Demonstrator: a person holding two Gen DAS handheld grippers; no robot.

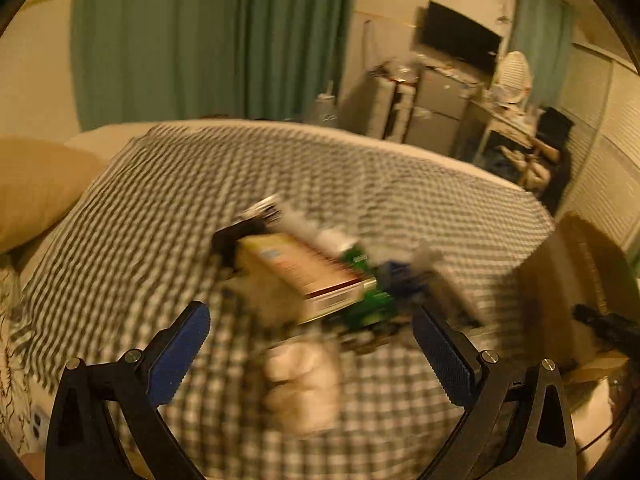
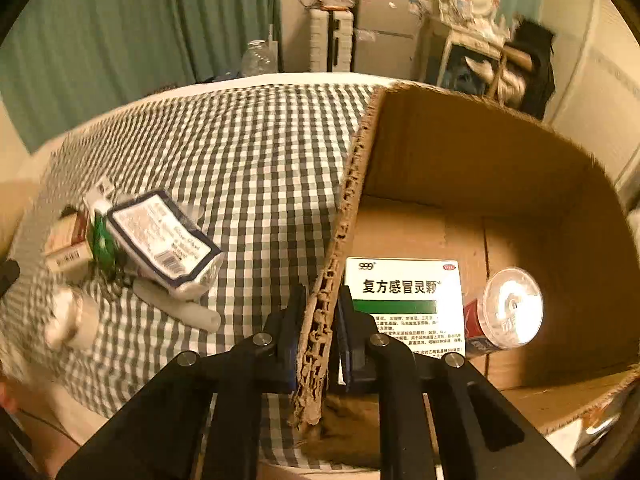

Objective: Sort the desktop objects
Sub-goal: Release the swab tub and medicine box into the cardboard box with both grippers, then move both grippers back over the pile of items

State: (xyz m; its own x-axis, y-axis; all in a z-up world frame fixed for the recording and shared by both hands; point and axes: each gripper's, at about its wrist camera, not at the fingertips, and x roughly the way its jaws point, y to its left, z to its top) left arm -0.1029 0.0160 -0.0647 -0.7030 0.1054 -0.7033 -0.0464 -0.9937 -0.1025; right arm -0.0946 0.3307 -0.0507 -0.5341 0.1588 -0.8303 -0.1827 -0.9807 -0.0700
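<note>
My left gripper [image 1: 308, 312] hangs open over a blurred pile on the checked cloth [image 1: 200, 184], with nothing between its blue pads. The pile holds a tan and red carton [image 1: 304, 276], a green pack [image 1: 368, 308] and a white bottle [image 1: 304, 384]. My right gripper [image 2: 322, 296] is shut on the left wall [image 2: 352, 184] of a cardboard box [image 2: 480, 152]. Inside the box lie a white and green medicine box [image 2: 404, 292] and a clear-lidded cup [image 2: 508, 312]. The right wrist view shows the same pile at left: tissue pack [image 2: 160, 236], white tube [image 2: 180, 308], white bottle [image 2: 72, 320].
The checked cloth [image 2: 248, 152] covers a bed-like surface; its far half is bare. A tan pillow [image 1: 36, 184] lies at the left. Green curtains [image 1: 180, 40], a cabinet with a screen [image 1: 456, 36] and a cluttered shelf [image 2: 488, 52] stand beyond.
</note>
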